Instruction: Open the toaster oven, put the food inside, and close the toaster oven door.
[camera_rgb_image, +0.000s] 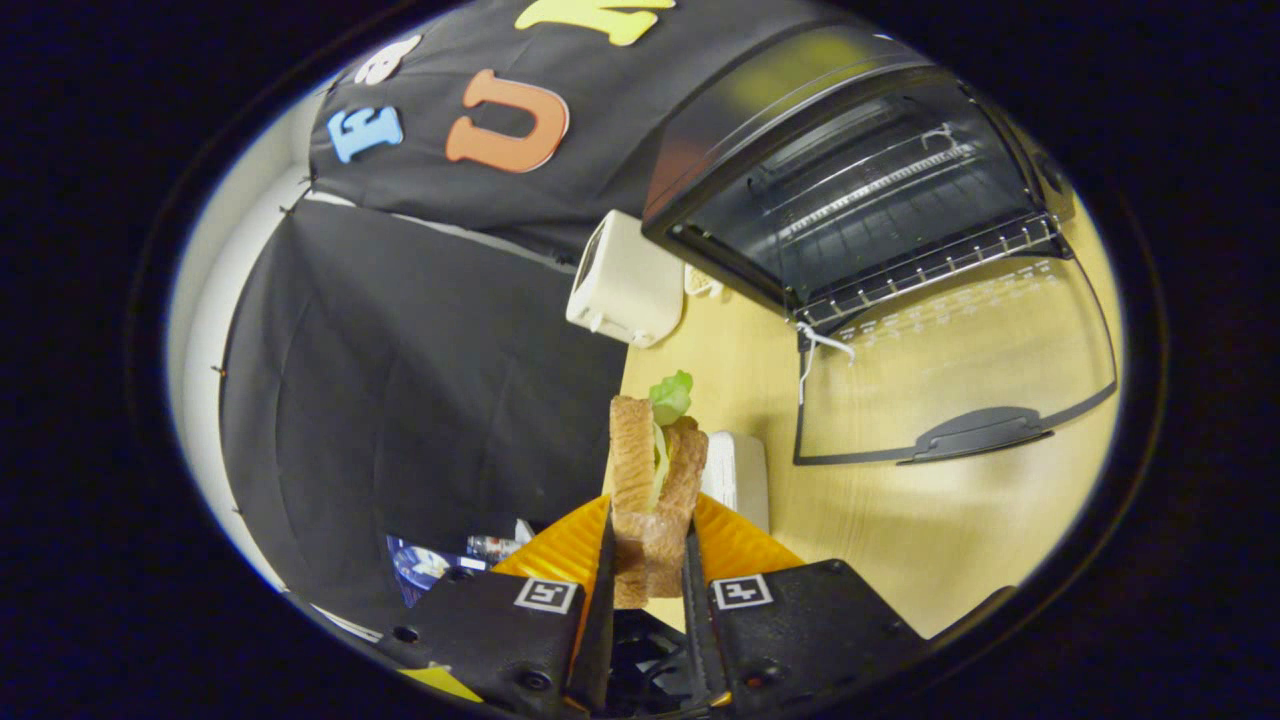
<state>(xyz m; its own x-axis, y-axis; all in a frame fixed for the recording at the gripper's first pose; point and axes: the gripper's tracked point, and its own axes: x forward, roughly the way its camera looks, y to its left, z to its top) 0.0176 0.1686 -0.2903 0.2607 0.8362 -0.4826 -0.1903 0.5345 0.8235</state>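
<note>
Gripper view, tilted. Tongs (650, 560) closed to a narrow gap on the sandwich (655, 480), 1 finger pressing each bread face; the sandwich stands on edge between the 2 fingers and sticks out ahead of them, with a green lettuce leaf (672, 396) poking from its far end. It is held clear above the bench (900, 540), a light wood surface. Toaster oven (850, 190) sits beyond the fingers toward the far side of the bench; its glass door (950, 370) is swung fully down and lies flat toward the tongs, dark handle (975, 432) at its near edge. Oven cavity open, wire rack (930, 265) visible at the mouth, a white tie or cord (815, 345) hanging at the door's hinge corner. White boxy appliance (625, 280) stands just beside the oven, at the bench edge against the black cloth wall. A second white object (737, 475) lies on the bench just behind the sandwich; cannot tell what it is.
</note>
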